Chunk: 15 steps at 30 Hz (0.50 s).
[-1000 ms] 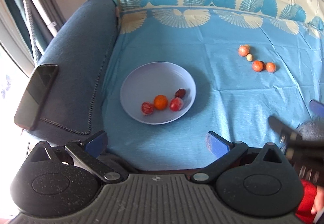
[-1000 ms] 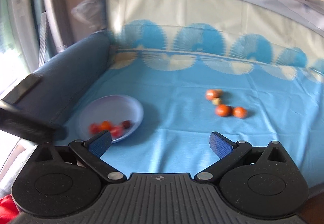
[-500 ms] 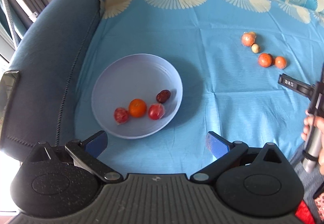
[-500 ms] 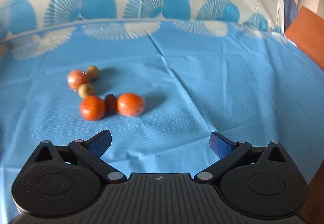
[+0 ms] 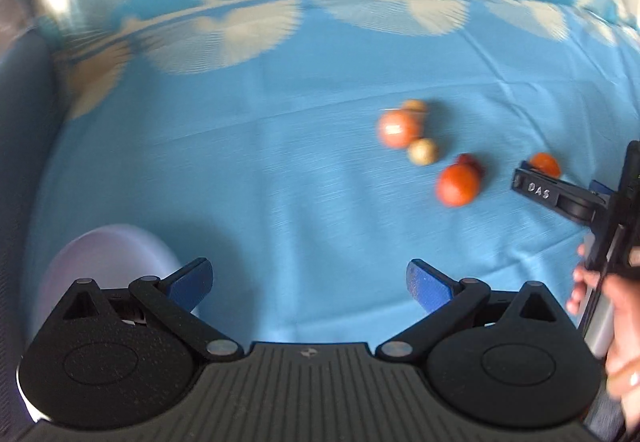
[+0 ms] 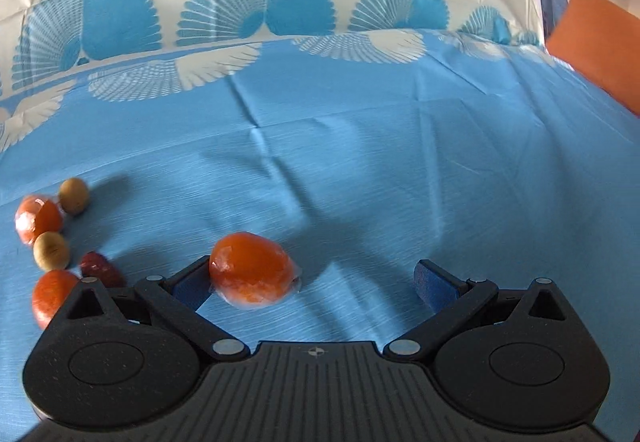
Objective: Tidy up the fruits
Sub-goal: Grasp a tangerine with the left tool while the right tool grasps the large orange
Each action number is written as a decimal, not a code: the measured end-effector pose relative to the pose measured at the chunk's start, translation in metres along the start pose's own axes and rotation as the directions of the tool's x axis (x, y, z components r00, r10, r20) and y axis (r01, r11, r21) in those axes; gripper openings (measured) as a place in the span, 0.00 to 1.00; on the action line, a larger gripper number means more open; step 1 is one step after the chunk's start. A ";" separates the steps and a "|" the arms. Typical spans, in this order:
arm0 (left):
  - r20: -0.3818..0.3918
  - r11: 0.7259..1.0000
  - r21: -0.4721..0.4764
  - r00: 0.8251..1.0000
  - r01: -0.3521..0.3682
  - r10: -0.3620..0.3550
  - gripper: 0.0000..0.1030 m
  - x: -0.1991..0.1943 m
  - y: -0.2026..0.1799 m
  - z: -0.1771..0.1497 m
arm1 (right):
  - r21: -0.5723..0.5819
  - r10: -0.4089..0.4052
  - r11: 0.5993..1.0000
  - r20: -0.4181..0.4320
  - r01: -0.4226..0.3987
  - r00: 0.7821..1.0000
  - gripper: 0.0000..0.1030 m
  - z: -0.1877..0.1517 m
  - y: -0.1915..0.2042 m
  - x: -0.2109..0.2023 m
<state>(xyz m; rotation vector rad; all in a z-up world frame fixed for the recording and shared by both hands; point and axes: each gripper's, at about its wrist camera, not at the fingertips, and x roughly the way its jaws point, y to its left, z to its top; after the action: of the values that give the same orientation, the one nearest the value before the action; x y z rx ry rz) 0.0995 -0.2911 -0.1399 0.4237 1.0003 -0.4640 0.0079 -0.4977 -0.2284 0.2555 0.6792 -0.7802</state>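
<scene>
My right gripper (image 6: pixel 316 278) is spread around the wrapped orange fruit (image 6: pixel 251 270), which sits by its left finger, ready to pinch; other fruits (image 6: pixel 48 242) cluster further left. My left gripper (image 5: pixel 308 280) waits spread, empty, bowl (image 5: pixel 100 262) at its left for drop-off

Bright daylight, soft shadows, motion-blurred left view, fisheye-warped edges.

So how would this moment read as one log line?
right gripper: open, around wrapped orange fruit | left gripper: open, empty | bowl: near left
</scene>
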 end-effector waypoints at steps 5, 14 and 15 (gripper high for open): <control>0.018 0.989 0.124 0.996 0.084 -0.087 1.00 0.048 -0.057 0.020 | 0.023 -0.028 0.999 -0.013 0.028 1.000 0.99 0.001 -0.009 0.003; 0.031 0.988 0.123 0.994 0.096 -0.101 0.86 0.095 -0.080 0.034 | 0.013 -0.032 0.999 -0.014 0.032 0.999 0.99 0.001 -0.007 0.005; 0.033 0.985 0.111 0.990 0.135 -0.139 0.56 0.092 -0.077 0.034 | 0.012 -0.034 0.999 -0.014 0.034 0.999 0.99 0.002 -0.007 0.004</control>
<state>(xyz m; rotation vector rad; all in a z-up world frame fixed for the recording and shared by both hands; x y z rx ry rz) 0.1233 -0.3887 -0.2136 0.4428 0.9711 -0.6510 0.0058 -0.5057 -0.2298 0.2610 0.6938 -0.8160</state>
